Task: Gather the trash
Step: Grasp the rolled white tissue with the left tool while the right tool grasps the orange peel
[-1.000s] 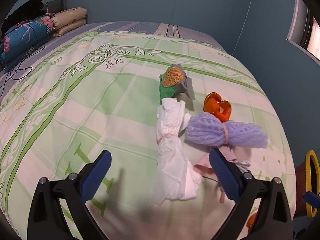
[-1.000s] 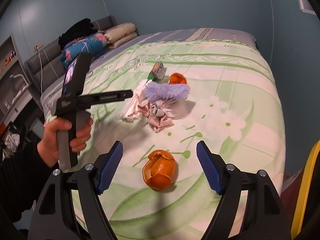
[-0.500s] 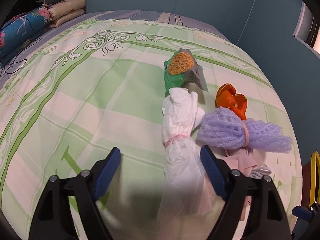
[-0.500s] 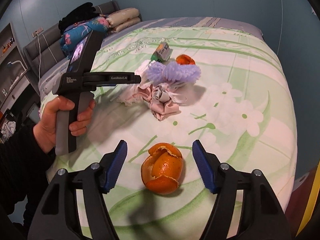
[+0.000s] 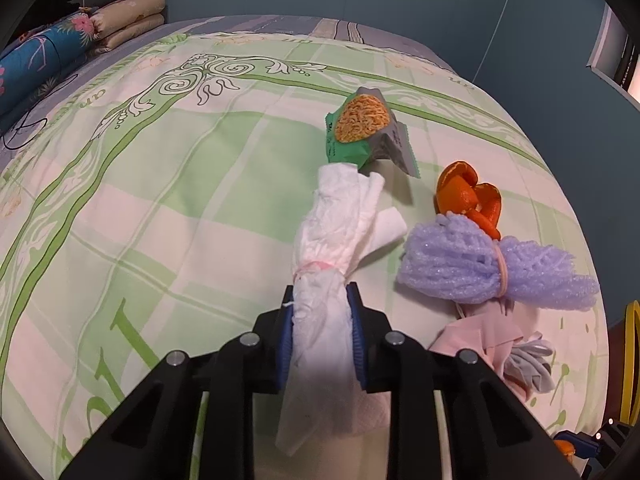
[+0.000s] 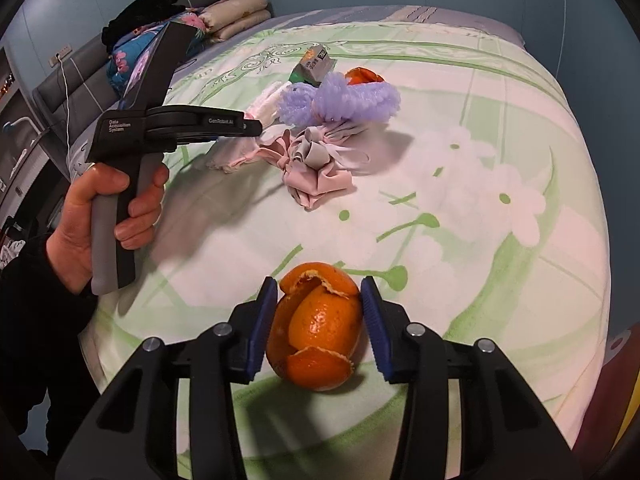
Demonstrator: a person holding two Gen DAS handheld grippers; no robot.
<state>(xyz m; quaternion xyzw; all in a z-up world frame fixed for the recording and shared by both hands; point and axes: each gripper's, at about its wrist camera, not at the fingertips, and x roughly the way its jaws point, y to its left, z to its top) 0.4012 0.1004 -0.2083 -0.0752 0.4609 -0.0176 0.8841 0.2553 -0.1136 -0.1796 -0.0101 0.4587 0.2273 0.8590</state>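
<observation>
The bed (image 5: 168, 184) under its green quilt fills both views. On the left gripper (image 5: 322, 334), the fingers are clenched on a white tissue bundle (image 5: 332, 248) that runs straight ahead from them. Just right of those fingers lies a purple foam net (image 5: 484, 268), with orange peel (image 5: 466, 194) beyond it and a green snack wrapper (image 5: 362, 130) farther ahead. On the right gripper (image 6: 318, 322), the fingers sit on both sides of an orange peel shell (image 6: 320, 332), pads touching or nearly so.
</observation>
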